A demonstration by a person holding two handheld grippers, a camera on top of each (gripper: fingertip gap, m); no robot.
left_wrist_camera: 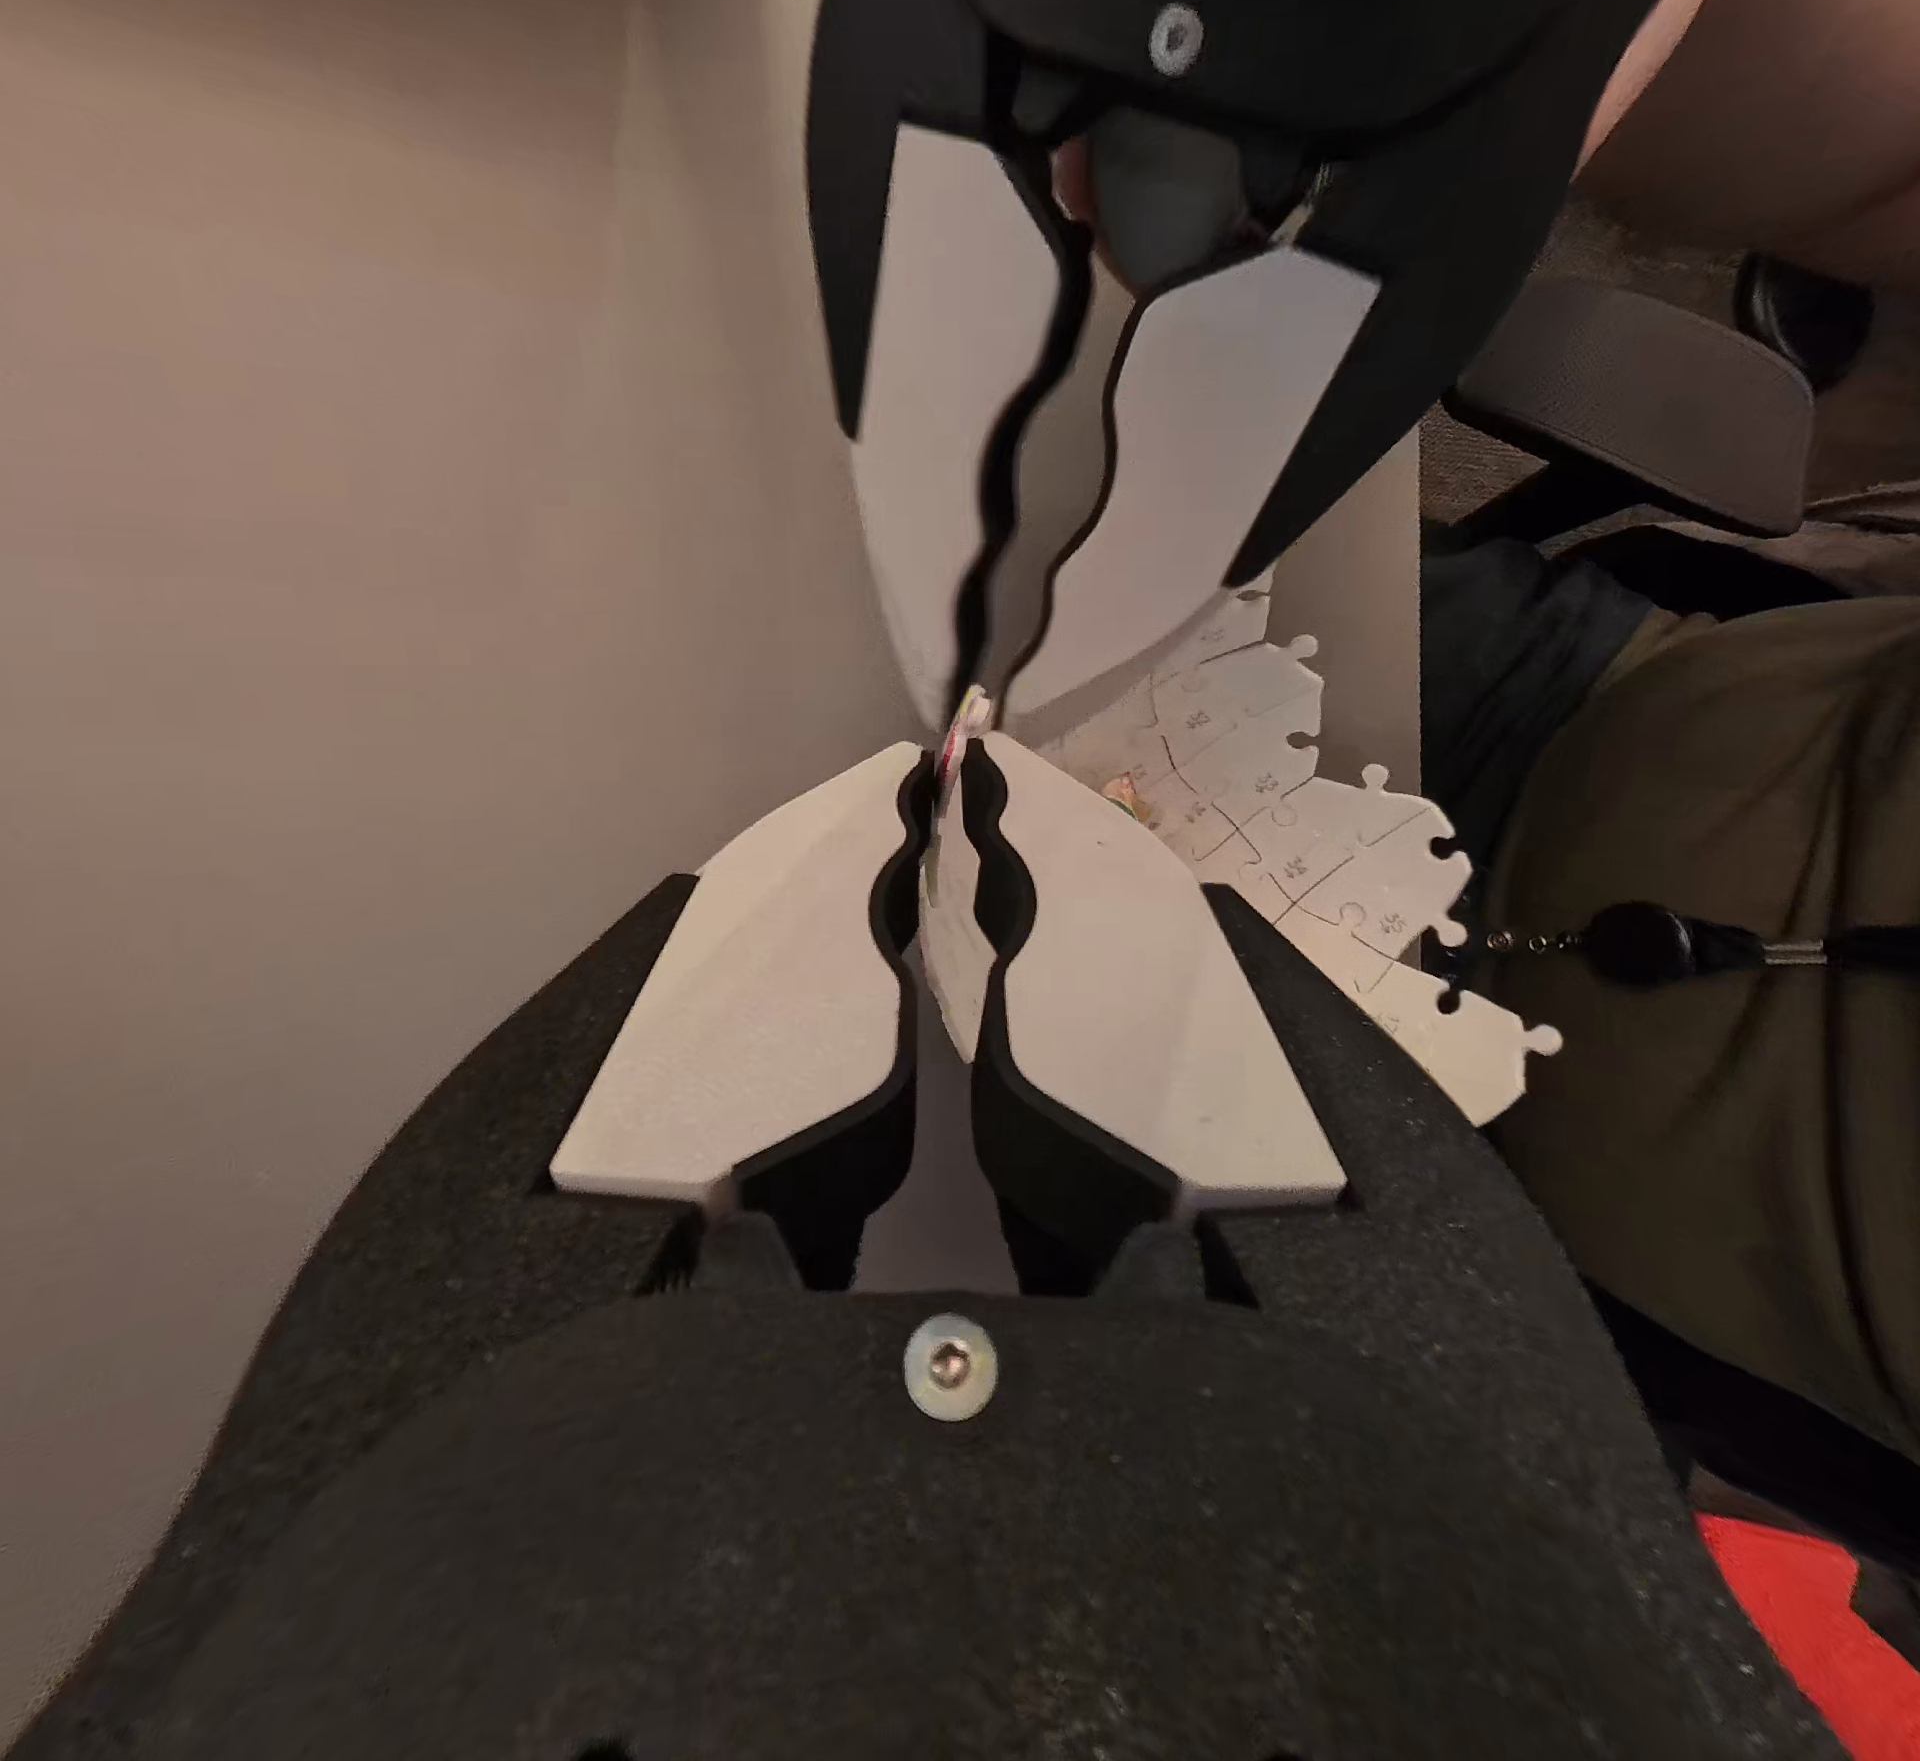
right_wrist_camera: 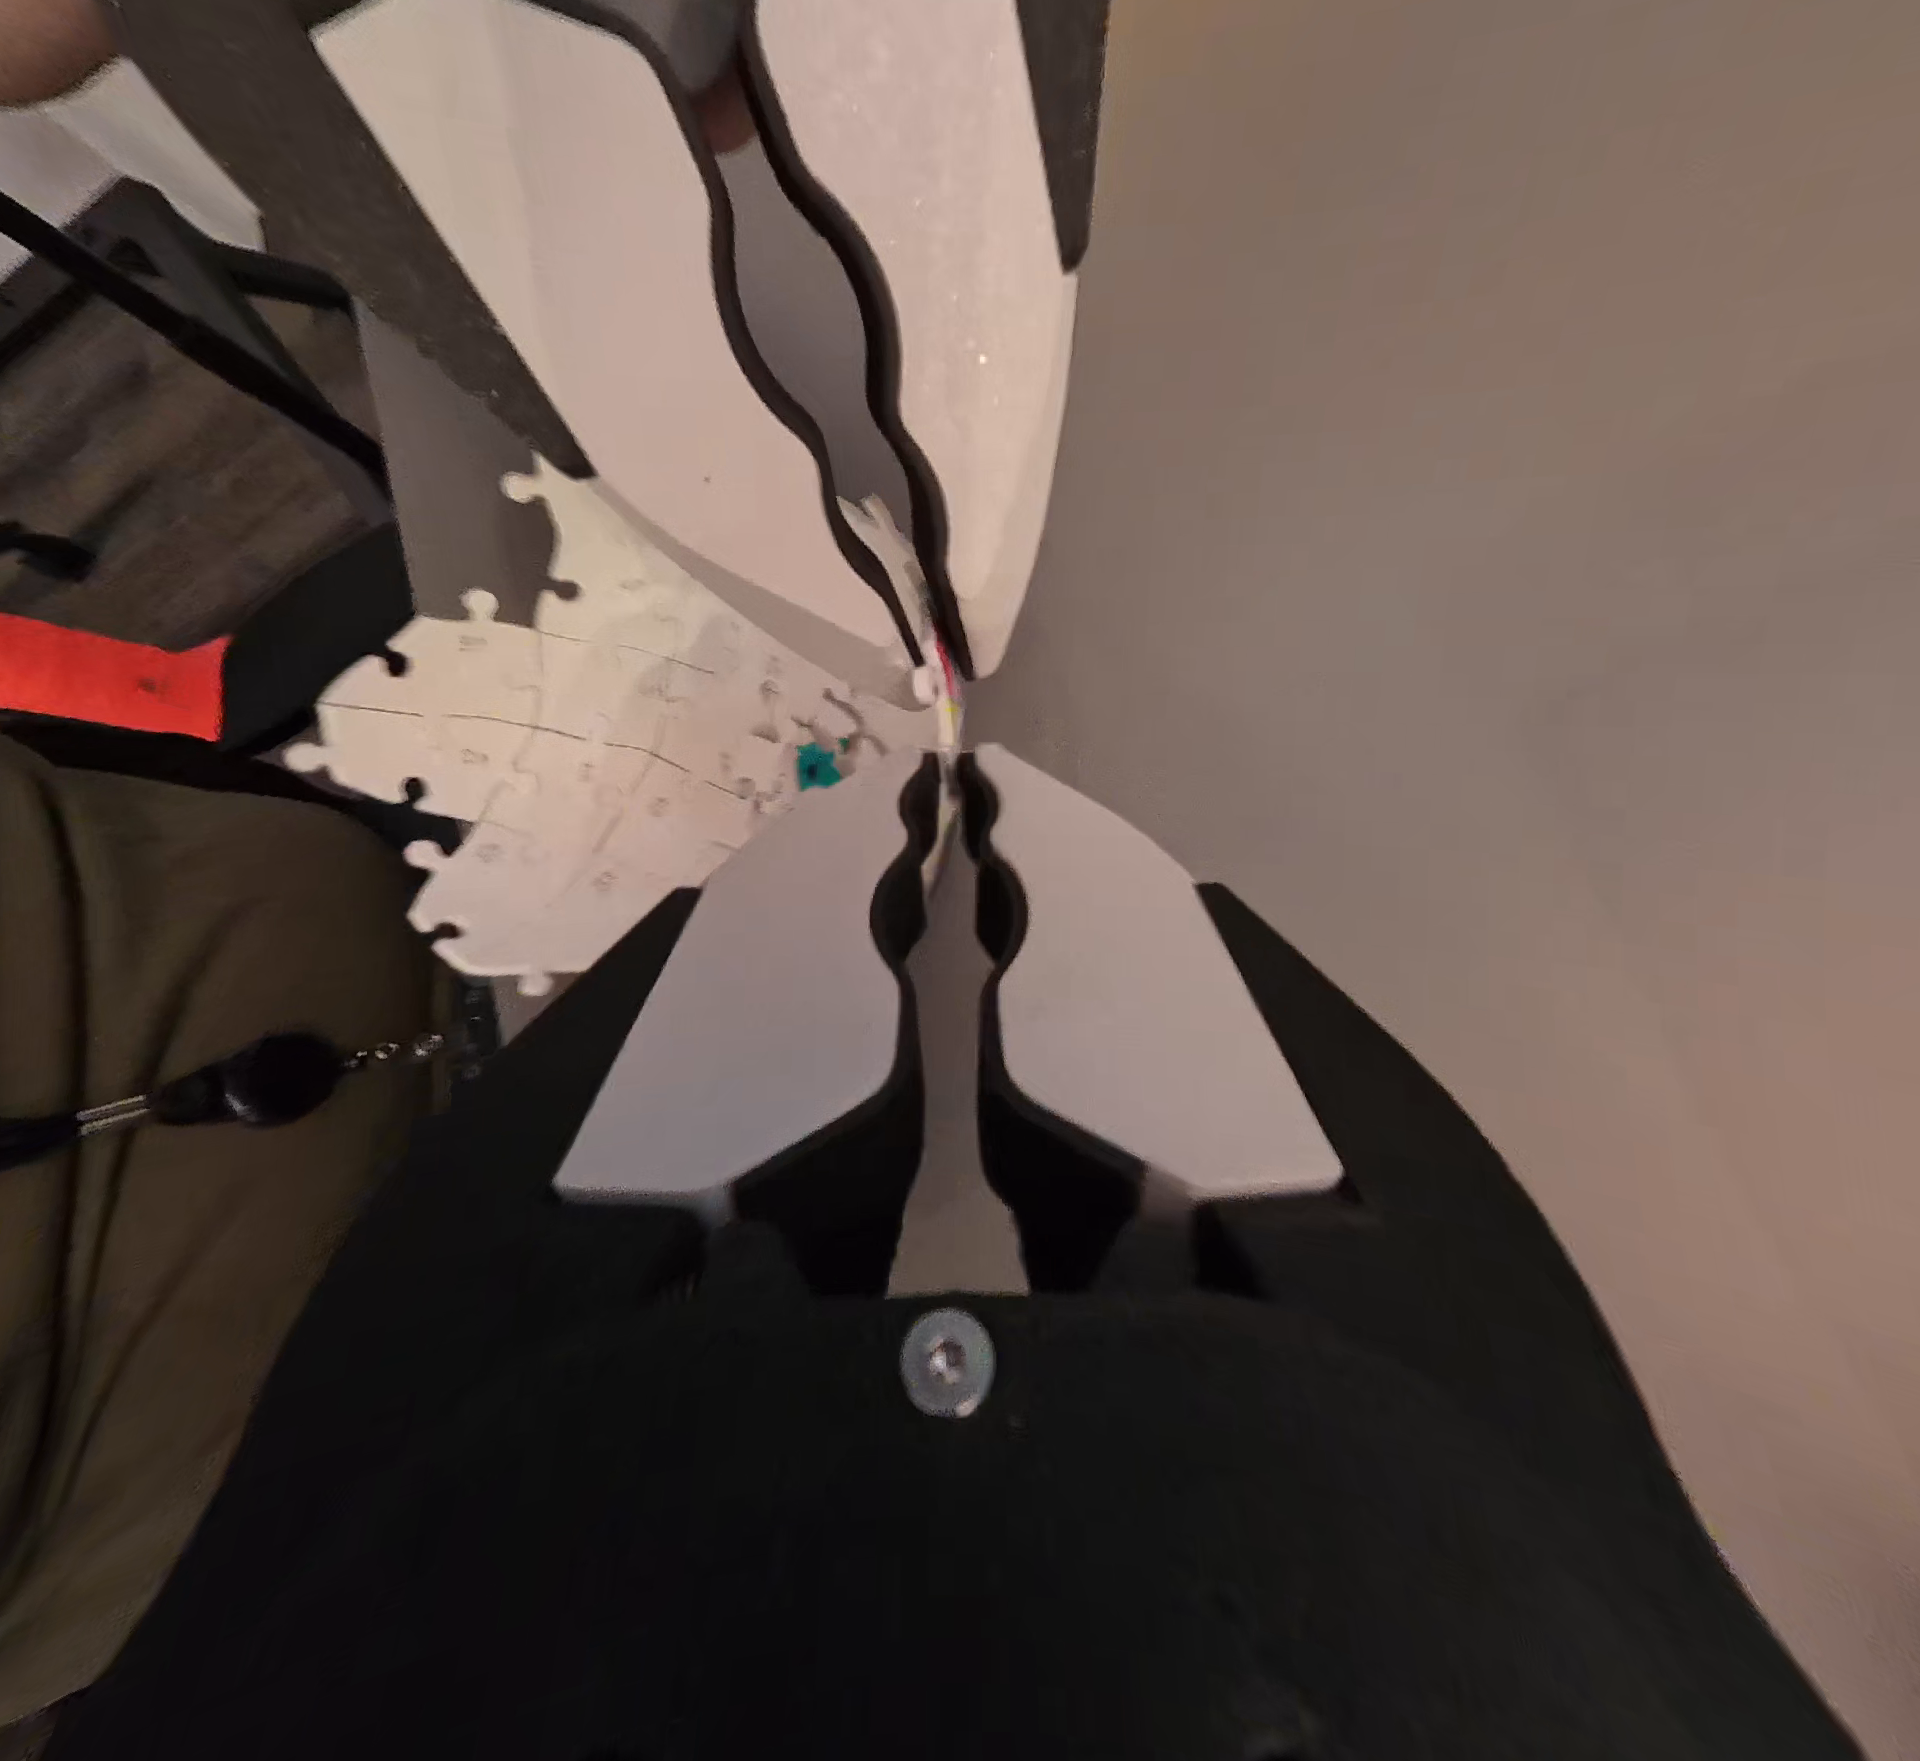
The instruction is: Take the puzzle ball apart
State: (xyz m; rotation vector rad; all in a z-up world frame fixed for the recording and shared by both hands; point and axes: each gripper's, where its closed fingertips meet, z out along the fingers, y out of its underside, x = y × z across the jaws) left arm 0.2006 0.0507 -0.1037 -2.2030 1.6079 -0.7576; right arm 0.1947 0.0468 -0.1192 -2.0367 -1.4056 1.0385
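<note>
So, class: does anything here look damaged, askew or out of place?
Nothing looks damaged. The puzzle ball is only a partial curved shell with a jagged open edge, as a half-dismantled one would be. Left gripper and right gripper pinch its edge tip to tip.

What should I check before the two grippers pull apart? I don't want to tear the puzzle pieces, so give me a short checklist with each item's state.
1. Left gripper shut on a puzzle piece: ok, the piece sits between its fingers.
2. Right gripper shut on the puzzle's edge: ok, tips closed on a thin coloured edge.
3. Grippers on separate pieces: cannot tell, the tips meet at almost one spot.
4. The seam between the held pieces: cannot tell, hidden by the fingers.
5. Rest of the puzzle shell free to move: ok, it hangs beside the grippers, nothing visibly touching it.
6. Room to pull apart: ok, only a plain surface behind.
</note>
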